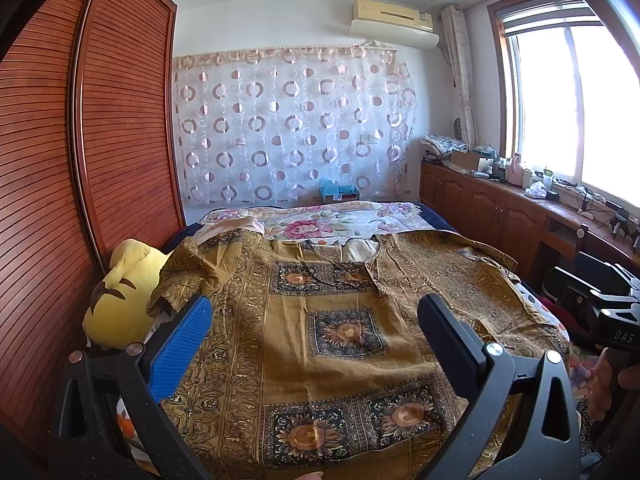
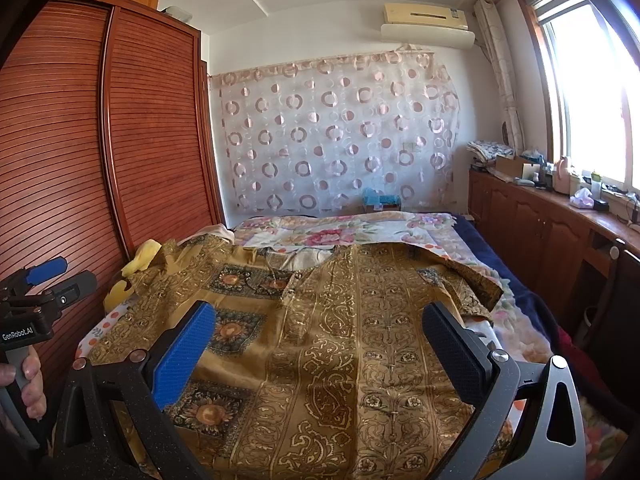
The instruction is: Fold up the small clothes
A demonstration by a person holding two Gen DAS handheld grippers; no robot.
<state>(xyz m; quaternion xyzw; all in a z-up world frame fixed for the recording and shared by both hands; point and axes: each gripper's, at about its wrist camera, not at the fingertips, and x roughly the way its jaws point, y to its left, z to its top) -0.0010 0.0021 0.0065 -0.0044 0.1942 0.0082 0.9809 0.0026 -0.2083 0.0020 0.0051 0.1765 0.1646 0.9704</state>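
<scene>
Shirt (image 1: pixel 344 344) is lying spread flat on the bed (image 1: pixel 344 216), collar toward the far curtain (image 1: pixel 292 128), hem nearest both claws. Left claw (image 1: pixel 312 344) and right claw (image 2: pixel 316 348) are hovering over its near half, jaws apart, gripping nothing; each is sitting nearer its own sleeve.

One patterned shirt (image 1: pixel 340 332) lies spread on one bed (image 1: pixel 400 216). One yellow plush toy (image 1: pixel 120 292) sits just beside the shirt, toward the wardrobe (image 1: pixel 80 140). Two grippers are over the shirt: left gripper (image 1: pixel 316 320), right gripper (image 2: pixel 320 324), each with two fingers spread apart.
</scene>
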